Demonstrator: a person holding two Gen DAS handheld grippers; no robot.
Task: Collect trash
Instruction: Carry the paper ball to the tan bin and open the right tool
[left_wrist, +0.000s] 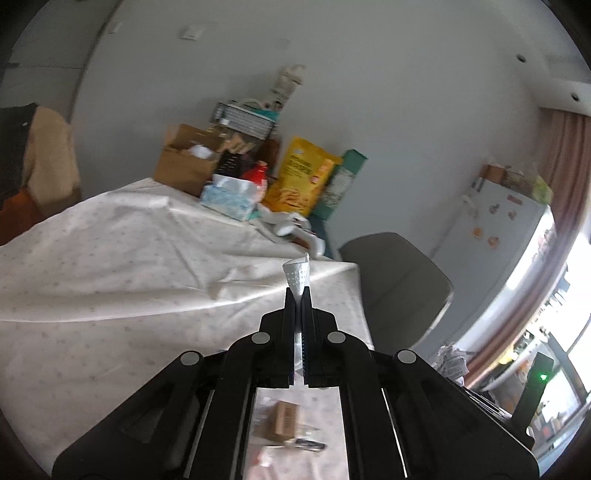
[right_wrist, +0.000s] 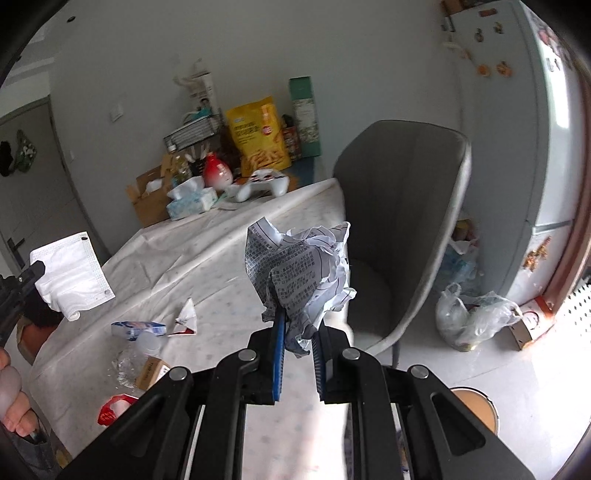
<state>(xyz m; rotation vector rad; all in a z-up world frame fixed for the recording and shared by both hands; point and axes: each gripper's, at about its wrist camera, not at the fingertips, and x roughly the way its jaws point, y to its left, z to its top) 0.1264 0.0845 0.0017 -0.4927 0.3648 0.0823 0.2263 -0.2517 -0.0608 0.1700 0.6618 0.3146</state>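
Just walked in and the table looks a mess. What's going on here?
Someone is clearing trash with a handheld gripper in each hand. The right gripper is shut on a crumpled printed paper, held above the table. The left gripper holds a white face mask. A box, wrappers and a plastic bottle remain on the table.

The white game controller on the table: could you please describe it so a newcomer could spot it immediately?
Find the cloth-covered table and its cluttered far end by the wall. The game controller lies there, just in front of the yellow snack bag; it alone is glossy white plastic with two handle grips.
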